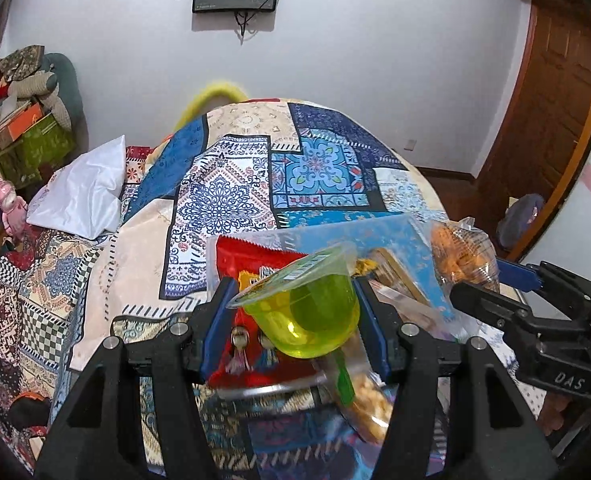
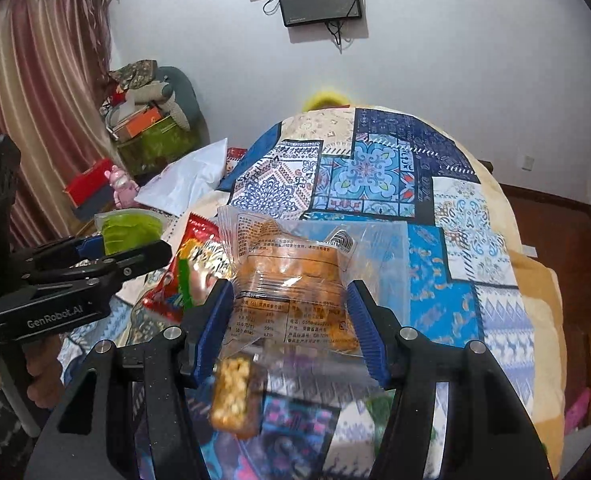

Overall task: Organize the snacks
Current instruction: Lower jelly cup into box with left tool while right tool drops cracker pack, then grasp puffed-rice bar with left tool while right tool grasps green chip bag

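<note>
Snacks are sitting over the patterned cloth (image 1: 231, 184). I am pinching a glossy green jelly cup (image 1: 303, 312), round and foil-lidded, in my left gripper (image 1: 295, 320), its blue ribbed pads pressing both sides. My right gripper (image 2: 289, 320) is squeezing a crinkly clear bag (image 2: 291, 280) of orange cakes. Only the right view is showing printed label text; only the left is showing the red packet (image 1: 247, 264) flat beneath.
</note>
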`<act>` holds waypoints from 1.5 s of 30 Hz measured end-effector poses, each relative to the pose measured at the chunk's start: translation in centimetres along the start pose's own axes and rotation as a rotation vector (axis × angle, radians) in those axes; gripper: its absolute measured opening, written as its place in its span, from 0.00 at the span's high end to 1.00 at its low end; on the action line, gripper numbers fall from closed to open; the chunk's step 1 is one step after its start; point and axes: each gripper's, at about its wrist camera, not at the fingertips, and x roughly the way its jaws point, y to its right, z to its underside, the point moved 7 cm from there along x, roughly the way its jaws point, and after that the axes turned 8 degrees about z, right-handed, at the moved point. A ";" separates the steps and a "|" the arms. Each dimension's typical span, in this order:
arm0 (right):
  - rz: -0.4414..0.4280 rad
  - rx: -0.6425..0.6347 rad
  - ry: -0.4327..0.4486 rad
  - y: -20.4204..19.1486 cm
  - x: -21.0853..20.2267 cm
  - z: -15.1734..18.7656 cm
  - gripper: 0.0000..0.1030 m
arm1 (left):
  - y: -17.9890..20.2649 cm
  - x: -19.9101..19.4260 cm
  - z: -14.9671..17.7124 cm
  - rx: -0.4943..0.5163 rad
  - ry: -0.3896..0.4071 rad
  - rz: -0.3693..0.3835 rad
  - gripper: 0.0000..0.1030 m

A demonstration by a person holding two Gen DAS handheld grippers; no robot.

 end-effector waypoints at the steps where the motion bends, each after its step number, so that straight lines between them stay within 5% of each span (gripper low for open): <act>1: 0.000 0.000 -0.002 0.0 0.4 -0.1 0.46 | -0.2 0.6 -0.2 -0.002 -0.005 -0.003 0.44; 6: 0.004 0.004 -0.023 0.0 2.8 -0.5 0.47 | -1.3 3.1 -0.4 -0.012 -0.027 -0.029 0.44; 9: -0.007 0.005 -0.055 0.0 4.0 -0.4 0.83 | -1.9 4.6 -0.3 -0.035 -0.051 -0.024 0.44; 21: -0.038 0.029 -0.136 0.7 5.9 1.6 0.83 | -0.5 5.5 -0.6 0.024 -0.055 -0.029 0.42; 34: 0.051 0.005 -0.055 3.0 -0.8 1.7 0.43 | 2.1 -0.2 0.2 0.058 -0.016 -0.026 0.24; 45: 0.108 0.037 -0.092 6.0 -4.1 4.8 0.40 | 3.0 -1.9 5.2 0.034 -0.094 -0.034 0.23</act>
